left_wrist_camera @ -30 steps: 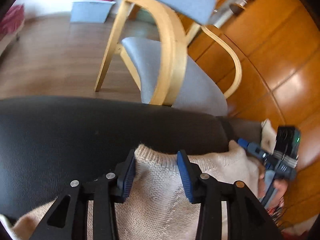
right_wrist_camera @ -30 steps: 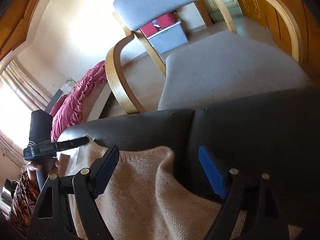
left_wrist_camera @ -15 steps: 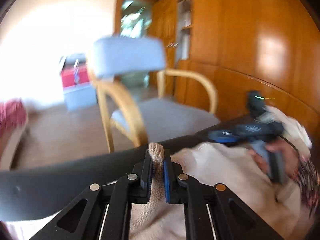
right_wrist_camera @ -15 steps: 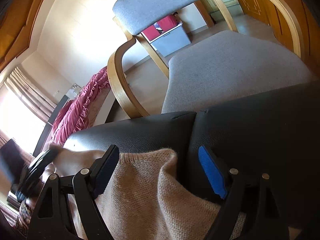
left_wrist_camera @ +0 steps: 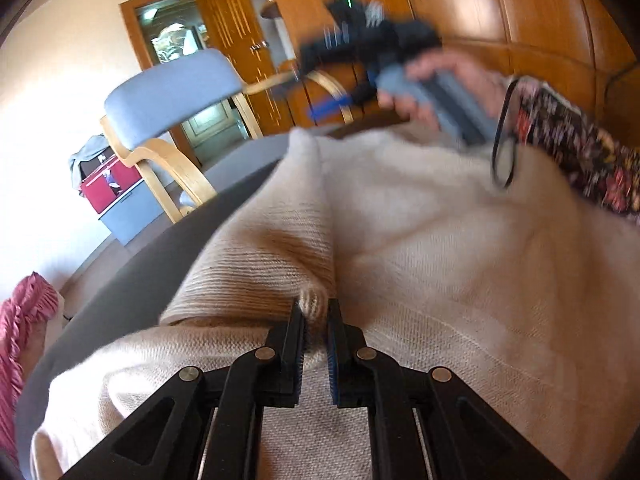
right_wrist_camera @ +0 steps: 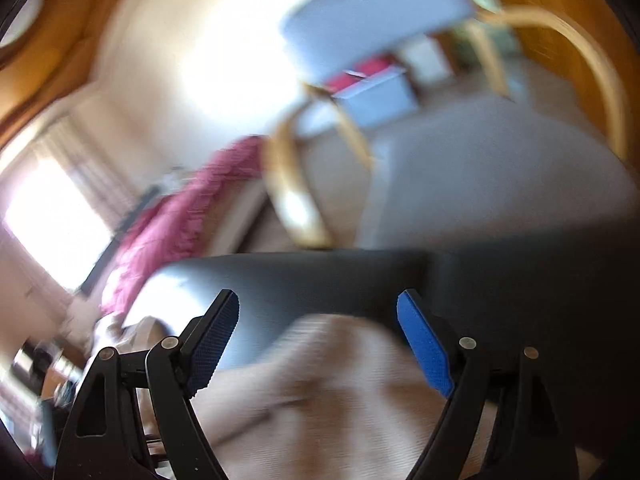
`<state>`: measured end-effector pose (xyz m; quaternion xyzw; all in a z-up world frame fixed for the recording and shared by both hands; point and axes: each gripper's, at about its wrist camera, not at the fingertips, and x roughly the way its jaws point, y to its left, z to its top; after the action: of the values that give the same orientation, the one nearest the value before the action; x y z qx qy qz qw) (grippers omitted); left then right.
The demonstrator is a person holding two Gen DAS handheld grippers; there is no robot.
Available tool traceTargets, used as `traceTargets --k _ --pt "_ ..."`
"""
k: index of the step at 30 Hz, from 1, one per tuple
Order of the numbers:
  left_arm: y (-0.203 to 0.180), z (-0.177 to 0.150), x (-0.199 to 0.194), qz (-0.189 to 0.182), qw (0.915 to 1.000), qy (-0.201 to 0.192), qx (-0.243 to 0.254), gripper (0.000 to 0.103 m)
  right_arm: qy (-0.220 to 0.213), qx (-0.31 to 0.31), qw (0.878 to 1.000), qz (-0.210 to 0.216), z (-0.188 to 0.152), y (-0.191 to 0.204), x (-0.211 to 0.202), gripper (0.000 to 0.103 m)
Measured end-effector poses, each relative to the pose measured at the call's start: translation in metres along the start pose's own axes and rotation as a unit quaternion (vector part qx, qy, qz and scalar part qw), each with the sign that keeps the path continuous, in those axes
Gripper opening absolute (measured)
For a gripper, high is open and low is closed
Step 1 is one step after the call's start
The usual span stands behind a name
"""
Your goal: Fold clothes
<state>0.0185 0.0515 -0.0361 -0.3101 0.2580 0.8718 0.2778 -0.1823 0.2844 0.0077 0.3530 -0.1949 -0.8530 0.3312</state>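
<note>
A cream knitted sweater lies spread on a black leather surface. My left gripper is shut on a ribbed edge of the sweater, which folds over the rest of the garment. In the left wrist view my right gripper hangs above the sweater's far corner, held by a hand with a flowered sleeve. The right wrist view is blurred; there my right gripper stands open above the sweater, with nothing pressed between its blue pads.
A wooden armchair with grey cushions stands just beyond the black surface. Behind it sits a grey box with a red top. Wooden wardrobe doors fill the right. A pink ruffled cloth lies at the left.
My left gripper closed on the sweater's ribbed edge and carried it across over the garment, rolling as it went. My right gripper rose off the sweater, still open.
</note>
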Motion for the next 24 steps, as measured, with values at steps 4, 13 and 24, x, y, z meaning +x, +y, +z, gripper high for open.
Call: traceTargets --k 4,13,24 --pt "-0.005 0.001 0.010 0.005 0.9998 0.012 0.015 0.009 0.049 -0.111 0.992 0.036 -0.012 0.055 0.009 0.085" --pt "0.052 0.008 -0.007 -0.098 0.9798 0.031 -0.172 0.013 0.183 -0.256 0.942 -0.120 -0.063 0.076 0.069 0.086" --pt "0.149 0.040 0.010 -0.097 0.9151 0.059 -0.387 0.018 0.175 -0.262 0.940 -0.134 -0.068 0.078 0.067 0.087"
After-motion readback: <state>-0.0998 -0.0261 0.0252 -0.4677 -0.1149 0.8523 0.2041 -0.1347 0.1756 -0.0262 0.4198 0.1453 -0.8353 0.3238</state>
